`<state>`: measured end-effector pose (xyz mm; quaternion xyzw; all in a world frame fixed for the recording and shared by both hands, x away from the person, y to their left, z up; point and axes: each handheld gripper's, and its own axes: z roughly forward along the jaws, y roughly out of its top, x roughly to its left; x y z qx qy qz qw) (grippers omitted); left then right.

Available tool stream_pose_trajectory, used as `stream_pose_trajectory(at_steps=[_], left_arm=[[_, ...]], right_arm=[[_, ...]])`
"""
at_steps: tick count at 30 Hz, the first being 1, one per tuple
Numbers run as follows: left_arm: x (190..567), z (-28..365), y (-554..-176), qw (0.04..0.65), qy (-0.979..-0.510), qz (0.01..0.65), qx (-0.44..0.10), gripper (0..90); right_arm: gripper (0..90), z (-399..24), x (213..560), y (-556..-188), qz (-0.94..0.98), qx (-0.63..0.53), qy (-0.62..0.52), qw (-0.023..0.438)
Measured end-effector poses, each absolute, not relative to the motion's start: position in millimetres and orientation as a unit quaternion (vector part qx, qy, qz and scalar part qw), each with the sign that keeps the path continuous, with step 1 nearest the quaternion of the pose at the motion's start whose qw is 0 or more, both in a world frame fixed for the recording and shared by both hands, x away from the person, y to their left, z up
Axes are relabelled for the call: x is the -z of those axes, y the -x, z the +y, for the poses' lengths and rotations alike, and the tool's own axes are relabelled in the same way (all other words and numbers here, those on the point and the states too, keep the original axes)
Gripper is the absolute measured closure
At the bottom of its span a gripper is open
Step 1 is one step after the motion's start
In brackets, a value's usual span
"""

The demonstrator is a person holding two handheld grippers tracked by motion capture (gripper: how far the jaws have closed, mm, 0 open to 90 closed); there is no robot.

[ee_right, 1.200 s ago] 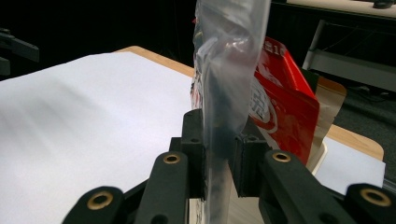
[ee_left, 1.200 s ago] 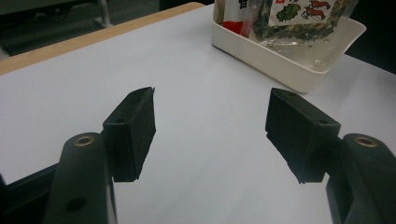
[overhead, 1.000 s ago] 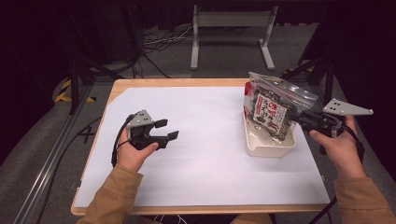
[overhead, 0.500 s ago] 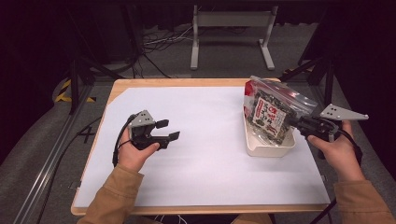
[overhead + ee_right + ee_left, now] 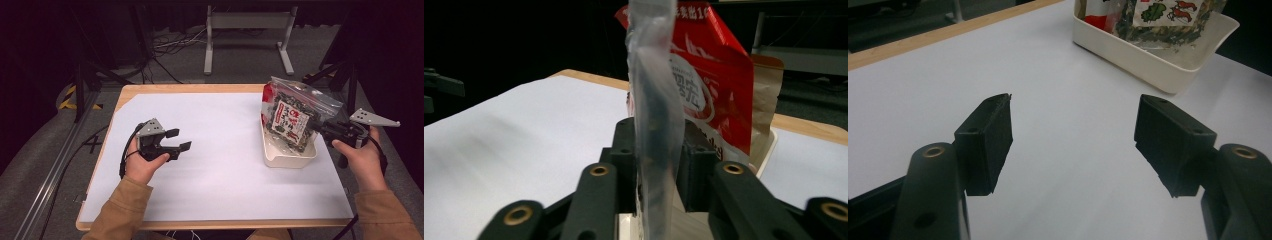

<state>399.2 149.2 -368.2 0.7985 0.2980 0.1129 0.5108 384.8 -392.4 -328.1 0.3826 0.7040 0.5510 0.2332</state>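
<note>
A clear zip bag (image 5: 295,112) with a red-labelled snack pack inside stands tilted in a white tray (image 5: 287,157) at the table's right. My right gripper (image 5: 322,127) reaches it from the right, and the bag's right edge lies between its jaws. In the right gripper view the clear bag edge (image 5: 654,75) rises between the pads of the right gripper (image 5: 656,165). These jaws have just been opening, and the plastic looks unsqueezed. My left gripper (image 5: 178,140) hovers open over the white sheet at the left, with nothing in the left gripper (image 5: 1073,135). Farther off I see the tray (image 5: 1148,65).
A white sheet (image 5: 225,150) covers the wooden table, whose edge (image 5: 200,89) shows at the back. A metal stand (image 5: 247,30) and cables lie on the floor beyond. A rail (image 5: 55,170) runs along the left side.
The right hand has shifted slightly toward the tray, with the bag's edge still between its jaws. The bag stays in the tray. The left hand has kept still.
</note>
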Motion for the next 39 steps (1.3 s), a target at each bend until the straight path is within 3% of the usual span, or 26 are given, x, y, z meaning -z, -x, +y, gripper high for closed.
stream_pose_trajectory(at_steps=[7,14,28,39], left_arm=[[366,152,-391,0.513,-0.798,0.294,-0.117,30.1],[362,157,-385,0.52,-0.795,0.289,-0.114,28.2],[363,170,-362,0.528,-0.796,0.276,-0.107,26.4],[372,179,-341,0.527,-0.8,0.269,-0.099,22.4]], right_arm=[[45.1,-392,325,-377,0.69,-0.561,-0.377,0.259],[32.7,-394,325,-366,0.697,-0.559,-0.365,0.262],[30.9,-389,322,-334,0.717,-0.54,-0.35,0.27],[30.5,-370,330,-319,0.74,-0.535,-0.331,0.237]])
